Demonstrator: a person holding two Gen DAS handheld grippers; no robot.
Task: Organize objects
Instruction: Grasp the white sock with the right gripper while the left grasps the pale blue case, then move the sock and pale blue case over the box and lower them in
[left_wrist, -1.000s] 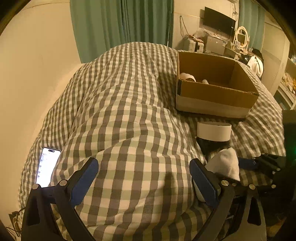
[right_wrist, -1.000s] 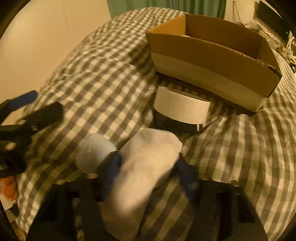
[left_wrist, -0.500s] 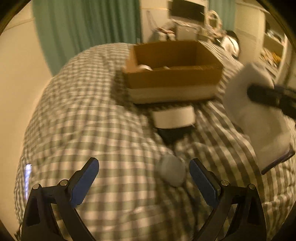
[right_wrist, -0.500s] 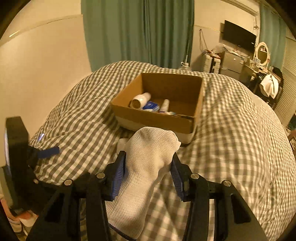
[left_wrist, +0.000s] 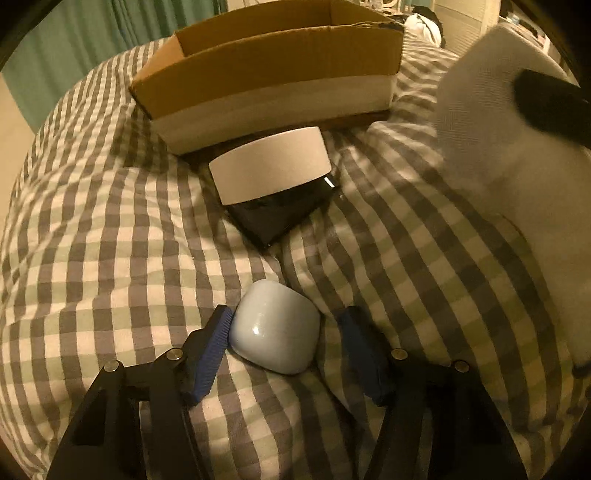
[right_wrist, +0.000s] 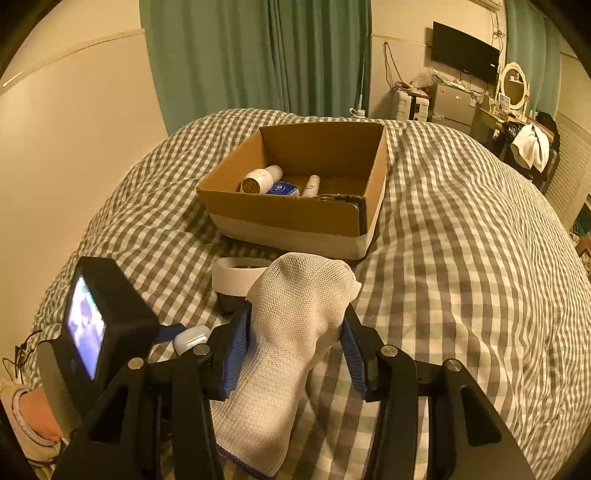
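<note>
A pale blue rounded case (left_wrist: 275, 328) lies on the checked duvet (left_wrist: 110, 240). My left gripper (left_wrist: 286, 341) straddles it with the jaws closing; the left pad touches the case and a gap shows at the right pad. My right gripper (right_wrist: 295, 328) is shut on a white sock (right_wrist: 291, 332), held up above the bed. That sock (left_wrist: 517, 177) fills the right of the left wrist view. Beyond stands an open cardboard box (right_wrist: 295, 218) (left_wrist: 273, 70), with a white-lidded black jar (left_wrist: 271, 166) (right_wrist: 236, 275) in front of it.
Inside the box lie a white bottle (right_wrist: 260, 179), a small blue carton (right_wrist: 282, 189) and a slim tube (right_wrist: 311, 184). The left tool's screen (right_wrist: 86, 326) and a person's sleeve (right_wrist: 26, 417) are at lower left. Curtains (right_wrist: 258, 55) and furniture stand behind the bed.
My left gripper swung right and down over the blue case, and its jaws narrowed around it. My right gripper lifted the sock off the duvet and now holds it nearly still.
</note>
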